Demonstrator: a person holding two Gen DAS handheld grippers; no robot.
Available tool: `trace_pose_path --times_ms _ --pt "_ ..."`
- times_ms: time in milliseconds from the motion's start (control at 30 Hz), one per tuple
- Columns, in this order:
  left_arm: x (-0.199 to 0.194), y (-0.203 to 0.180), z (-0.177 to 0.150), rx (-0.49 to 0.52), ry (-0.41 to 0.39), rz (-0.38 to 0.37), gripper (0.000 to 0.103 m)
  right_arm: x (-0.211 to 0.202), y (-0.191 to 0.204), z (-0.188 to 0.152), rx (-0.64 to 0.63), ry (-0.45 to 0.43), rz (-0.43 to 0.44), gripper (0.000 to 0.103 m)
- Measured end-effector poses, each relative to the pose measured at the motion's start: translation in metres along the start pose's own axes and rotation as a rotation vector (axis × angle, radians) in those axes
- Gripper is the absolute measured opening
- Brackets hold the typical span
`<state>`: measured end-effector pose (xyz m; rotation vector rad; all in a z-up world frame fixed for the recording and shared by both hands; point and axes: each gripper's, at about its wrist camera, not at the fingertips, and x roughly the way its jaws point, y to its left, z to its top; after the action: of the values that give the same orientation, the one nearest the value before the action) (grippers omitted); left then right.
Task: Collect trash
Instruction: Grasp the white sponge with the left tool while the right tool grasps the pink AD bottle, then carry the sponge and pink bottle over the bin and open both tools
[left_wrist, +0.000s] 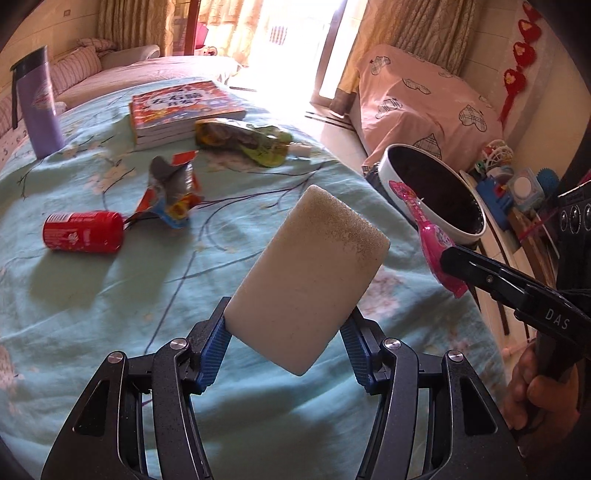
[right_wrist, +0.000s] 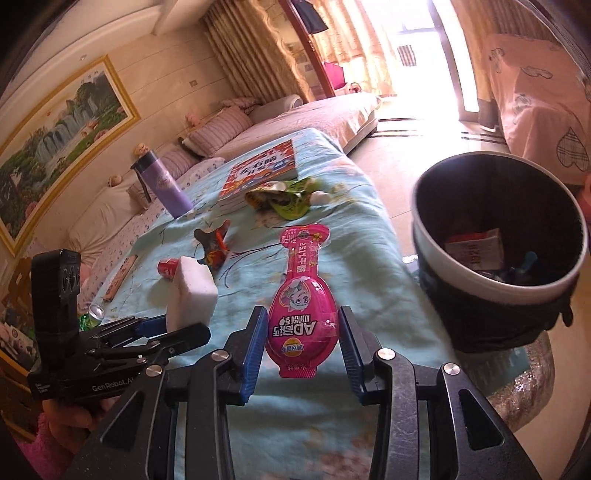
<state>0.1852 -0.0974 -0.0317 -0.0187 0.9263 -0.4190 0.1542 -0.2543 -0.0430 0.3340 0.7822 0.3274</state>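
My left gripper (left_wrist: 290, 328) is shut on a white sponge block (left_wrist: 306, 273) and holds it above the teal tablecloth (left_wrist: 110, 314); the sponge also shows in the right wrist view (right_wrist: 194, 291). My right gripper (right_wrist: 301, 332) is shut on a pink snack wrapper (right_wrist: 301, 299), which also shows in the left wrist view (left_wrist: 424, 229), close to the trash bin (right_wrist: 495, 291). The bin stands at the table's right edge with some trash inside. On the table lie a red can (left_wrist: 83, 232), a crumpled foil wrapper (left_wrist: 171, 192) and a green-yellow pouch (left_wrist: 243, 142).
A stack of books (left_wrist: 181, 112) and a purple bottle (left_wrist: 37, 107) stand at the table's far side. A sofa (right_wrist: 295, 122) lies beyond. Toys (left_wrist: 517, 184) crowd a shelf on the right. A green can (right_wrist: 92, 315) sits off the table's left.
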Motion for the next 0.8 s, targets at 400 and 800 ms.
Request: trace_pose_path --times_ms 400,800 --pt "0.006 -0.026 0.007 0.038 0.0 0.026 0.057 -0.004 -0.03 -0.011 0.068 0.001 0.025 0.013" --pt "0.007 -0.029 0.013 0.038 0.001 0.027 0.057 -0.02 -0.029 -0.01 0.031 -0.045 0.027 0.013"
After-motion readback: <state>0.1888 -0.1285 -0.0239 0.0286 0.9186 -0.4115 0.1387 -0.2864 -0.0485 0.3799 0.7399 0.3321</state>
